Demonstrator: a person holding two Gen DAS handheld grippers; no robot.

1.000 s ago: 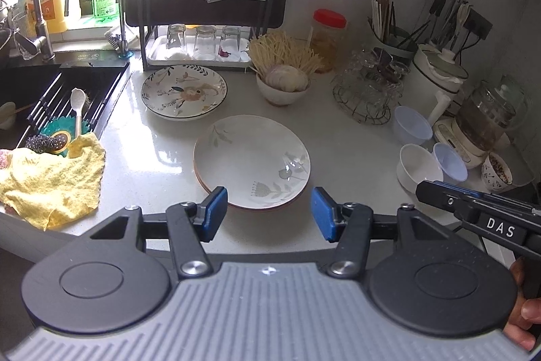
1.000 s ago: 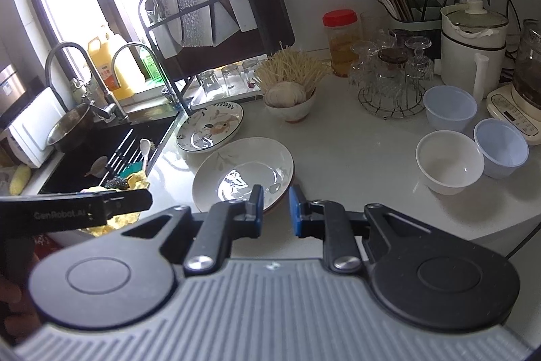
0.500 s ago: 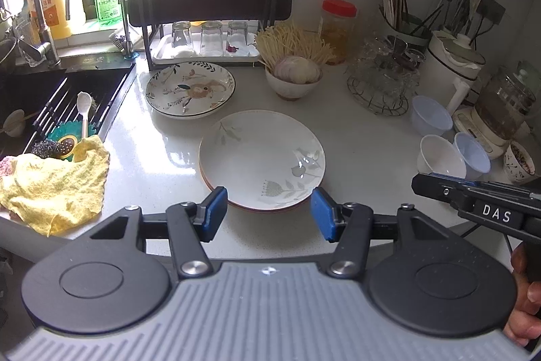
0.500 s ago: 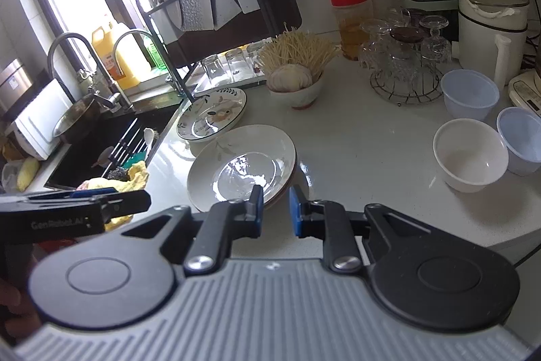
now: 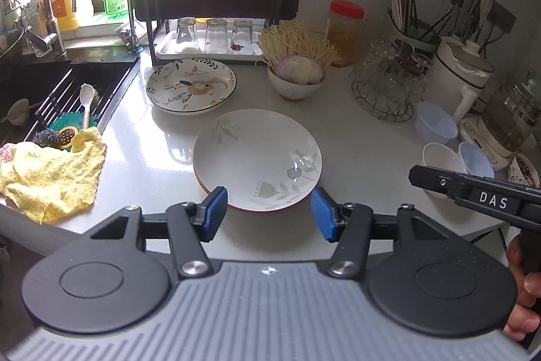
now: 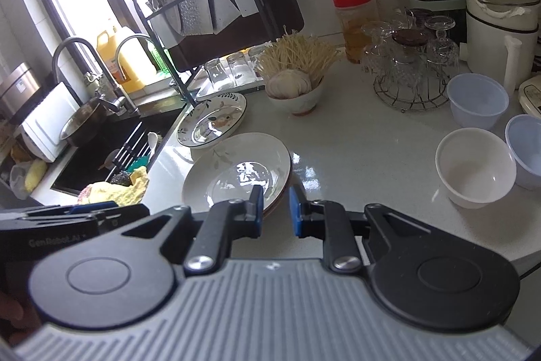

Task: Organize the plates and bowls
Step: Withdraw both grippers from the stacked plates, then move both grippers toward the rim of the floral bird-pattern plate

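A white plate with a faint leaf print (image 5: 257,158) lies on the counter, stacked on a second plate whose reddish rim shows beneath it. My left gripper (image 5: 268,213) hovers open at its near edge, blue pads either side of the rim and not touching it. My right gripper (image 6: 275,210) hangs at the same plate's (image 6: 233,168) right near edge, its jaws a narrow gap apart with nothing between them. A dark-rimmed floral plate (image 5: 191,85) sits behind, beside the sink. A white bowl (image 6: 473,168) and two translucent bowls (image 6: 476,104) (image 6: 527,151) stand at the right.
A bowl of noodles and onion (image 5: 296,87) stands behind the plates. A wire stand of glasses (image 5: 385,90), a red-lidded jar (image 5: 346,29) and a dish rack (image 5: 219,5) line the back. The sink (image 5: 50,90) and a yellow cloth (image 5: 47,178) are at left; appliances (image 6: 497,29) at right.
Both grippers have moved forward and lower toward the white plate, which now looks larger and closer. Neither gripper's jaw gap has changed.
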